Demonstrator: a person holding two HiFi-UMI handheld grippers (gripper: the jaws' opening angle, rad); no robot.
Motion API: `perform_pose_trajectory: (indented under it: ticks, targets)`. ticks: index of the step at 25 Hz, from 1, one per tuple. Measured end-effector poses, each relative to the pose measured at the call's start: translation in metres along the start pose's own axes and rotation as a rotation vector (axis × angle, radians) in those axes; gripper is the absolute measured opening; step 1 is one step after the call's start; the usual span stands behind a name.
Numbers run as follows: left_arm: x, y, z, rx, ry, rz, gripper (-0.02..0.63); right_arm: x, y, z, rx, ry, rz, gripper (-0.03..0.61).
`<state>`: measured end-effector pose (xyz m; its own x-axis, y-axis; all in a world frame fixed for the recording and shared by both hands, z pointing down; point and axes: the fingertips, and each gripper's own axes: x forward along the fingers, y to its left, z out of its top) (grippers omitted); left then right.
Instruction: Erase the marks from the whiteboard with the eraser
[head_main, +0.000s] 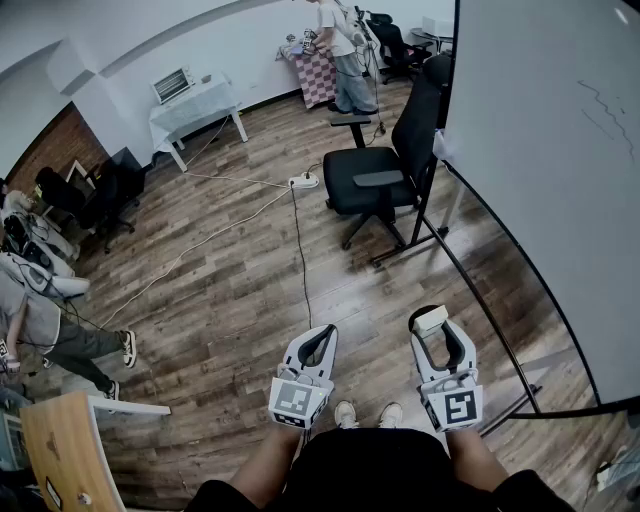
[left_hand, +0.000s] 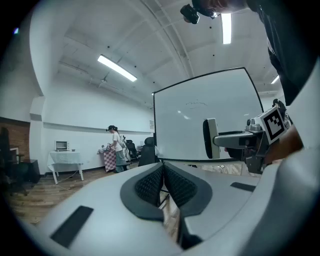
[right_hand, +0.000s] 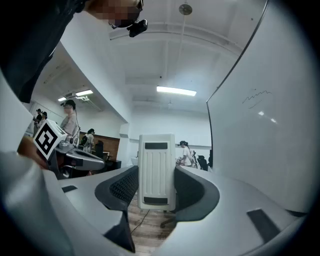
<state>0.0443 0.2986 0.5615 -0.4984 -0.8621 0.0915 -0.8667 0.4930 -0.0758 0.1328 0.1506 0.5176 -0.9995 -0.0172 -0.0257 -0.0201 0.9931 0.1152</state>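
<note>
Gripping the eraser (right_hand: 157, 170), right gripper (head_main: 432, 323) hangs near the whiteboard (head_main: 540, 150); left gripper (left_hand: 162, 182) jaws are closed.

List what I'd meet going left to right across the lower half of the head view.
Wooden desk → left gripper, jaws shut on nothing → right gripper, clamped on the eraser → whiteboard.

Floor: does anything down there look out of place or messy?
A power strip lies in the open on the wood floor, with loose cables trailing across it, a likely trip hazard. Nothing looks spilled or broken.
</note>
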Motion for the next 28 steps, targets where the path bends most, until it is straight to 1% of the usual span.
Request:
perform_pose_trajectory:
  ticks: [5, 9, 13, 15, 19, 22, 25, 26, 28]
  targets:
    - [-0.004, -0.001, 0.009, -0.014, -0.019, -0.025, 0.021, 0.002, 0.011, 0.01, -0.018, -0.027, 0.02, 0.244]
    - [-0.002, 0.001, 0.009, -0.02, -0.021, -0.034, 0.021, 0.01, 0.014, 0.012, -0.032, -0.027, 0.028, 0.244]
    - [-0.001, 0.014, 0.005, -0.072, -0.026, -0.043, 0.021, 0.021, 0.023, 0.017, -0.094, -0.023, 0.027, 0.244]
    - [-0.003, 0.026, 0.003, -0.082, -0.025, -0.037, 0.021, 0.027, 0.029, 0.021, -0.104, -0.034, 0.025, 0.244]
    - [-0.001, 0.043, 0.004, -0.076, -0.028, -0.056, 0.021, 0.04, 0.031, 0.021, -0.036, -0.035, 0.0, 0.245]
    - [0.007, 0.05, 0.004, -0.062, -0.026, -0.088, 0.021, 0.056, 0.026, 0.027, -0.012, -0.054, -0.049, 0.245]
    - [0.018, 0.056, 0.008, -0.053, -0.03, -0.109, 0.021, 0.07, 0.013, 0.026, 0.047, -0.046, -0.104, 0.245]
    - [0.024, 0.058, 0.011, -0.049, -0.036, -0.114, 0.021, 0.076, 0.009, 0.027, 0.065, -0.056, -0.116, 0.245]
    - [0.037, 0.062, 0.016, -0.044, -0.048, -0.124, 0.021, 0.087, 0.002, 0.032, 0.065, -0.087, -0.123, 0.245]
